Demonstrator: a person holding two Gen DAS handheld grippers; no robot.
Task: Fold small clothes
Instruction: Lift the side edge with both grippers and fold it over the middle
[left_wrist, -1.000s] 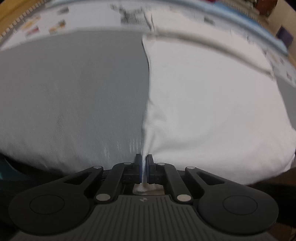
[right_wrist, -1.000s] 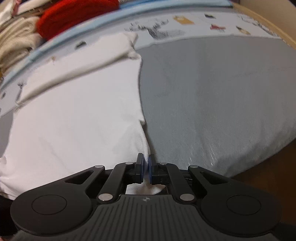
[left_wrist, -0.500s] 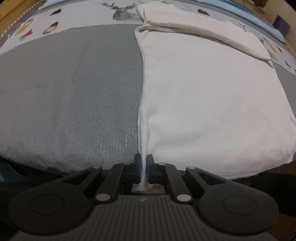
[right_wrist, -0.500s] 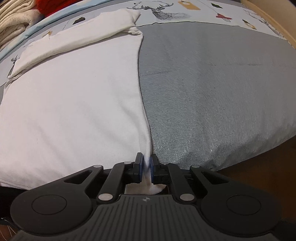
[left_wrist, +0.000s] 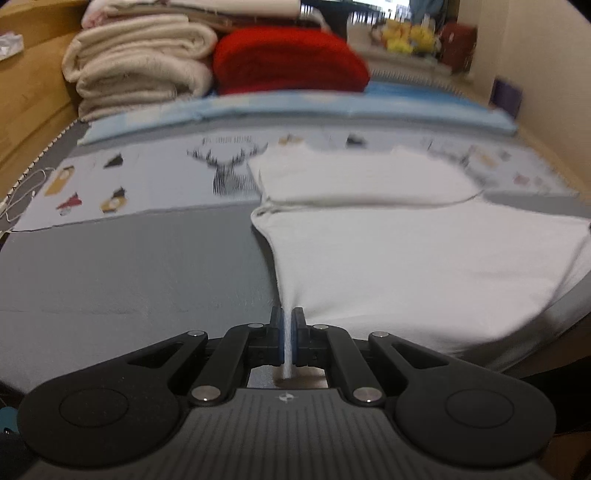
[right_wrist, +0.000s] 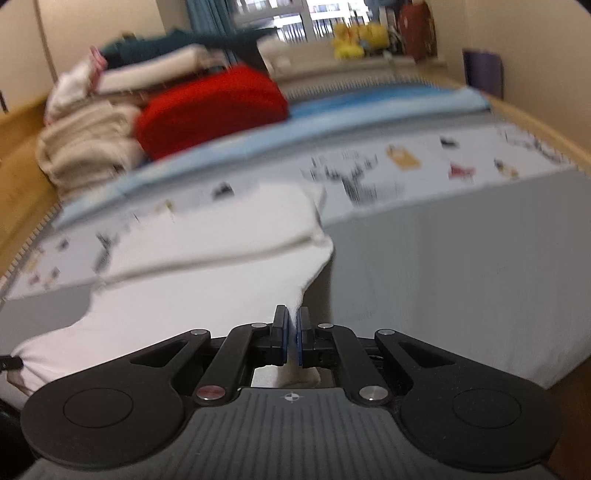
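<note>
Grey bedspread (left_wrist: 122, 273) carries a white garment (left_wrist: 424, 258), sleeves already folded at its far end. Left gripper (left_wrist: 287, 332) and right gripper (right_wrist: 291, 332) each pinch a near hem corner; the garment's length runs away from both toward the stacked blankets (left_wrist: 140, 62).

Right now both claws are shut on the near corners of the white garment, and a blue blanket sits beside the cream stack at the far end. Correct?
Not quite. The blanket beside the cream stack is red, as both wrist views show. Both the left claw and right claw are shut on the white garment.
</note>
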